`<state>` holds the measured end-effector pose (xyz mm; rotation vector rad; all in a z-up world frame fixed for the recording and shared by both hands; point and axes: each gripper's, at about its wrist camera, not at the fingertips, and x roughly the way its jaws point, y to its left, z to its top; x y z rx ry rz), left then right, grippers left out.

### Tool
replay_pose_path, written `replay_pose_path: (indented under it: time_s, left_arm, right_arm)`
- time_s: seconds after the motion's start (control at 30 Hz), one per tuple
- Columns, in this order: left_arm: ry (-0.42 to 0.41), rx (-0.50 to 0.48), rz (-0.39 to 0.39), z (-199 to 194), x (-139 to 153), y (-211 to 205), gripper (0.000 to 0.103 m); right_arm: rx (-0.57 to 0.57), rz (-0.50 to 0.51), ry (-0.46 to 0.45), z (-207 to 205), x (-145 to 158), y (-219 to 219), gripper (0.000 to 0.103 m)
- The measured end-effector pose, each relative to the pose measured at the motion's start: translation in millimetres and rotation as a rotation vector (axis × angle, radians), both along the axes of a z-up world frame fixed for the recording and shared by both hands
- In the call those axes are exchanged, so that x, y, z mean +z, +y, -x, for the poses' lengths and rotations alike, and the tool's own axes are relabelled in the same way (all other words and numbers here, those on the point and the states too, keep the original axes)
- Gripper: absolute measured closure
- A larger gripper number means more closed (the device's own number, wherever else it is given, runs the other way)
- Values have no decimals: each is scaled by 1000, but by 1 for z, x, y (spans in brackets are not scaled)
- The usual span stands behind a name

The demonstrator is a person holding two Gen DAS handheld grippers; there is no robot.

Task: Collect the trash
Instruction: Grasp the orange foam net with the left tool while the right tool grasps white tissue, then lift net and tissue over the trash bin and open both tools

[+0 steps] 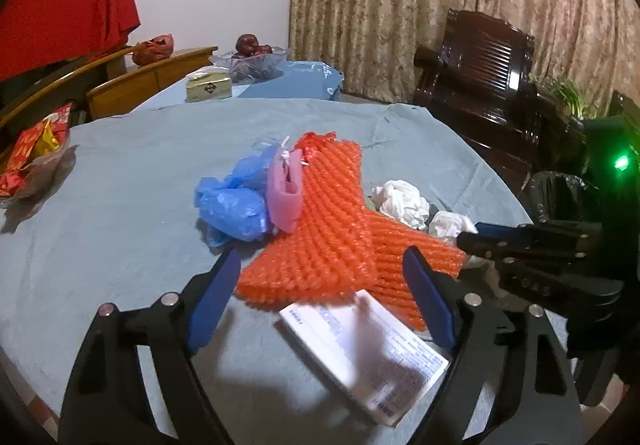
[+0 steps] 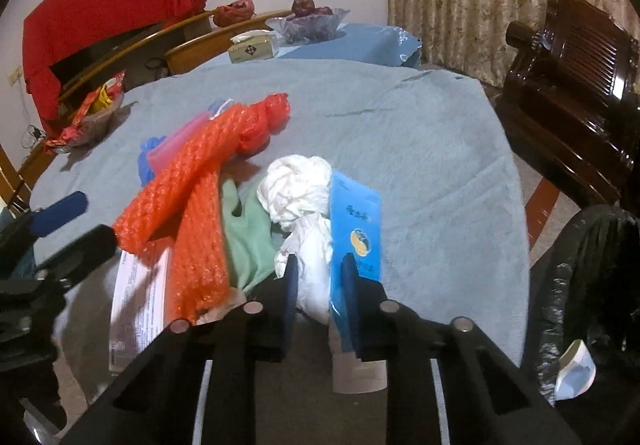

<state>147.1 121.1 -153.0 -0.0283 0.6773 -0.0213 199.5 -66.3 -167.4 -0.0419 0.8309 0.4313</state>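
Observation:
A pile of trash lies on the blue-grey tablecloth: orange bubble wrap, blue plastic bags, a pink pouch, a white leaflet, crumpled white tissue and a green cloth. My left gripper is open, its fingers either side of the bubble wrap's near end, above the leaflet. My right gripper is shut on the lower tissue wad and a blue card. A cardboard tube shows below its fingers.
A black trash bag stands open off the table's right edge, beside a dark wooden chair. A snack bowl sits far left. A tissue box and a fruit bowl stand at the back.

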Motion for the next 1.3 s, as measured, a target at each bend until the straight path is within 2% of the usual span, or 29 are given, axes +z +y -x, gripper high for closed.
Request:
replay_pose_path:
  time_s: [0.17,0.2,0.27,0.33,0.43,0.57,0.77,0.97,1.1,1.13,1.2,1.3]
  left_arm:
    - [15,-20,-15,-13,-7,-10,37]
    - [20,-24,-16,-16,-8,-11,43]
    - [29,-26,-13,-20,-11,-12,53]
    - [36,-31,-2,-22,-11,-12,74]
    - [34,-36,6,-22,-10,-10,88]
    - [22,-42,6,-19,-6,-10,90]
    - [22,-46,23,-9,-3,-9,91]
    - [43,-43,33,-8,-8,-6,91]
    - [30,-45,31,-7,-4,-5,91]
    - [27,-45,32,-7,-2,-5,91]
    - [17,-45,35,-6,2,-6,91]
    - [-3,-46,40,-4,11,-7,91]
  right_arm:
    - [-11,-44,-13,7,14,-12,82]
    - [-9,-52,-17,8,17,-14,82]
    - [1,-66,-29,10,23,-15,89]
    - [9,-68,-49,12,31,-14,89]
    - [21,-68,-67,13,39,-11,88]
    - [34,-48,-58,14,34,-7,88]
    - [53,-24,-8,17,15,-1,81]
    - [69,8,45,12,-7,12,80]
    - [76,23,42,12,-13,17,78]
    - [82,28,42,13,-12,17,79]
    - [100,32,24,15,-6,17,89]
    - [100,2,2,18,7,13,91]
